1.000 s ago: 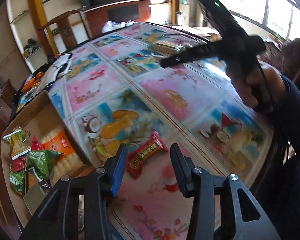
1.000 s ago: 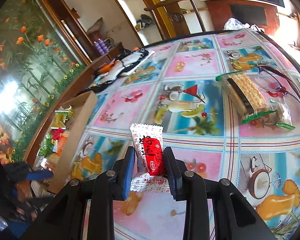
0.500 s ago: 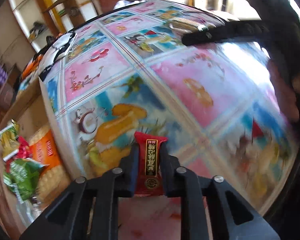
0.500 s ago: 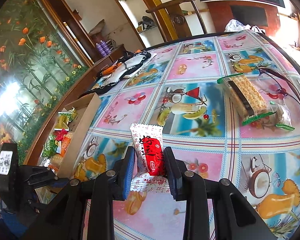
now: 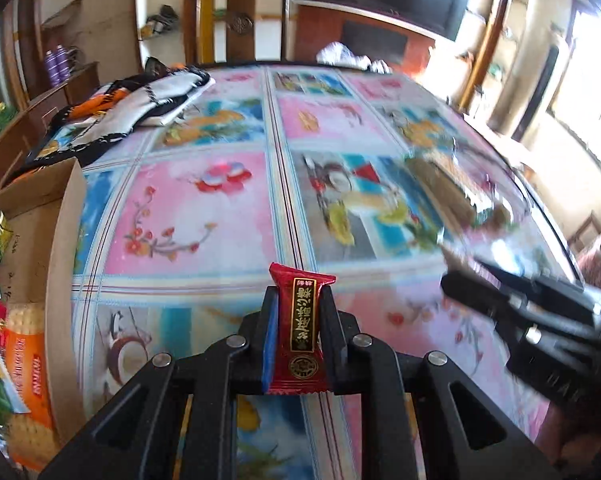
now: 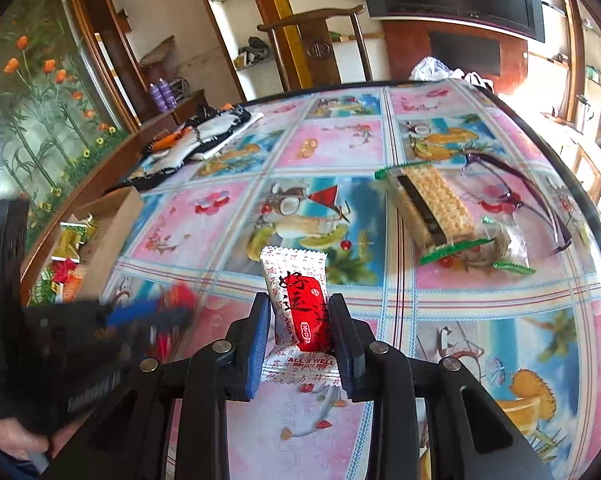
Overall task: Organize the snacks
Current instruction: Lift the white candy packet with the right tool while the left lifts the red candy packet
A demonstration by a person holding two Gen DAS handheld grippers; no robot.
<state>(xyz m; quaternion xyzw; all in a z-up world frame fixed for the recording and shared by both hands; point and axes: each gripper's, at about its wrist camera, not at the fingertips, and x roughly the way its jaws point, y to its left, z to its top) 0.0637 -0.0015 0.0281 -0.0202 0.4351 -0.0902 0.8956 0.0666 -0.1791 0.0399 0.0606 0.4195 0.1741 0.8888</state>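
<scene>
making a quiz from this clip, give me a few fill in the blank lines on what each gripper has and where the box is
1. The left gripper is shut on a dark ____ snack packet.
2. The right gripper is shut on a packet that is red and ____.
3. The cardboard box of snacks sits at the table's ____ edge in both views.

Missing words: red; white; left

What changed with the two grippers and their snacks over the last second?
The left gripper closed on the dark red snack packet that had lain loose on the tablecloth, then swung round with it, its view now facing across the table. The right gripper stayed clamped on the white-and-red packet; the cracker pack and cardboard box did not move.
</scene>
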